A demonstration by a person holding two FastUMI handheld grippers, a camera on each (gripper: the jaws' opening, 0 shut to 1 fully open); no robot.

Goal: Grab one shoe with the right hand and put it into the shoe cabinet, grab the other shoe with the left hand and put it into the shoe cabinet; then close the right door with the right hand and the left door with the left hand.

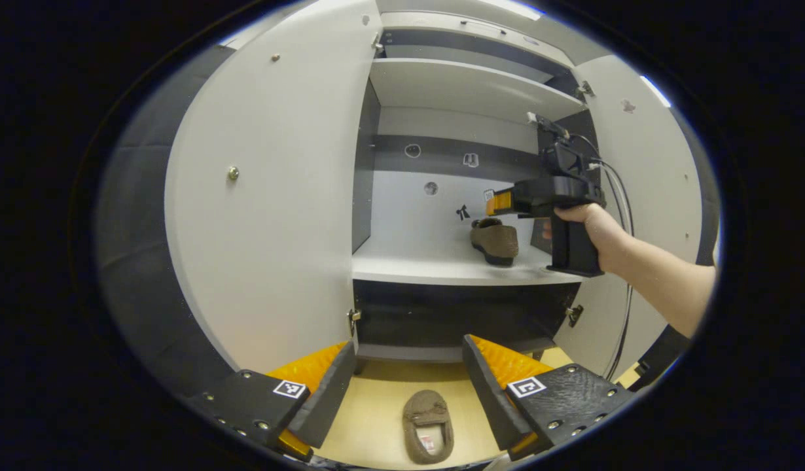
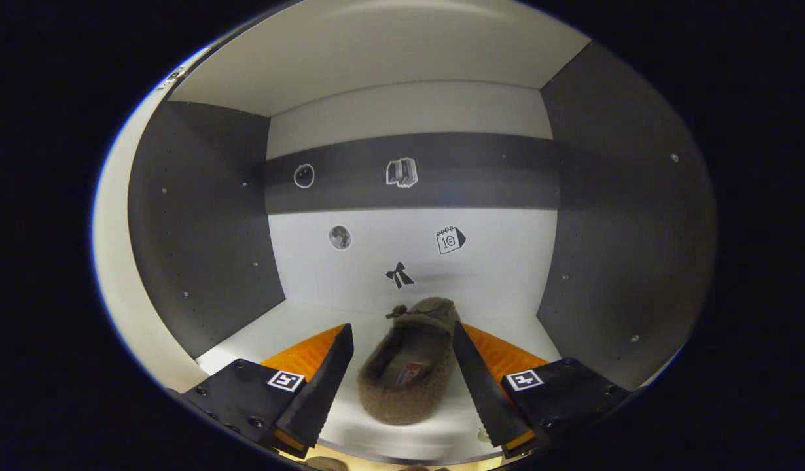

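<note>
First shoe set on the cabinet shelf, second still on the floor

The shelved shoe (image 2: 409, 366) lies between the wide-open jaws of the right gripper (image 2: 402, 386), apparently released; a straight withdrawal is advised. The floor shoe (image 1: 428, 425) sits between the left gripper (image 1: 402, 392)'s open, empty jaws, below the shoe cabinet (image 1: 455, 268).

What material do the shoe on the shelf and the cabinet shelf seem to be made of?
Shoe on the shelf: probably soft fleece or plush fabric, matte; its surface looks fuzzy and nubby.
Cabinet shelf: likely laminated board, smooth, pale, with a slight sheen; the core is hidden.
</note>
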